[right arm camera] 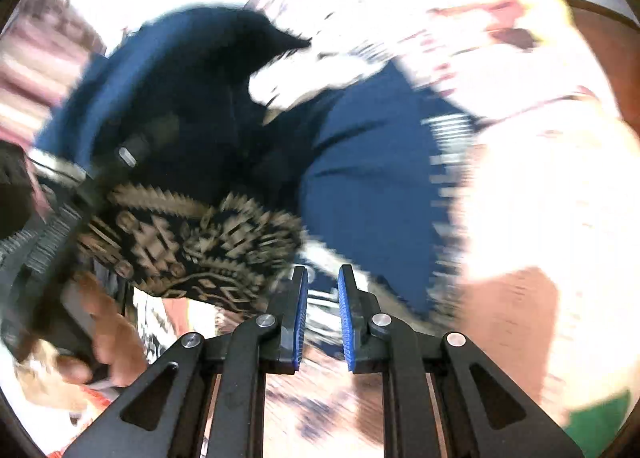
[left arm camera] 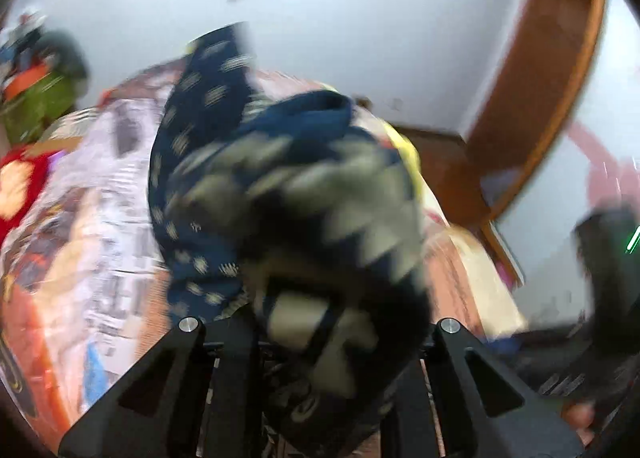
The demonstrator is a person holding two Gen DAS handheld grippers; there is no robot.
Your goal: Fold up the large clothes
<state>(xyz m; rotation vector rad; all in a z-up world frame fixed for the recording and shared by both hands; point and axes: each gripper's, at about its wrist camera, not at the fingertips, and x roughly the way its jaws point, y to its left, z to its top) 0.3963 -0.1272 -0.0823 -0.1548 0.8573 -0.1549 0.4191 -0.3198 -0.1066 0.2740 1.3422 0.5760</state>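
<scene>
A large navy garment with a beige geometric border [left arm camera: 248,162] drapes over my left gripper [left arm camera: 320,318] and hides its fingers; the gripper is shut on the cloth and holds it up above the bed. In the right wrist view the same garment [right arm camera: 360,162] lies bunched on the bed, its patterned border [right arm camera: 192,246] at the left where the left gripper holds it. My right gripper [right arm camera: 323,278] is open a little, its blue pads [right arm camera: 347,322] just above the cloth and holding nothing. Both views are blurred.
A bed with a printed multicoloured sheet [left arm camera: 80,226] lies under the garment. Red and green clothes [left arm camera: 36,106] sit at the far left. A wooden door frame [left arm camera: 540,90] and white wall stand at the right. A hand [right arm camera: 116,334] shows at the lower left.
</scene>
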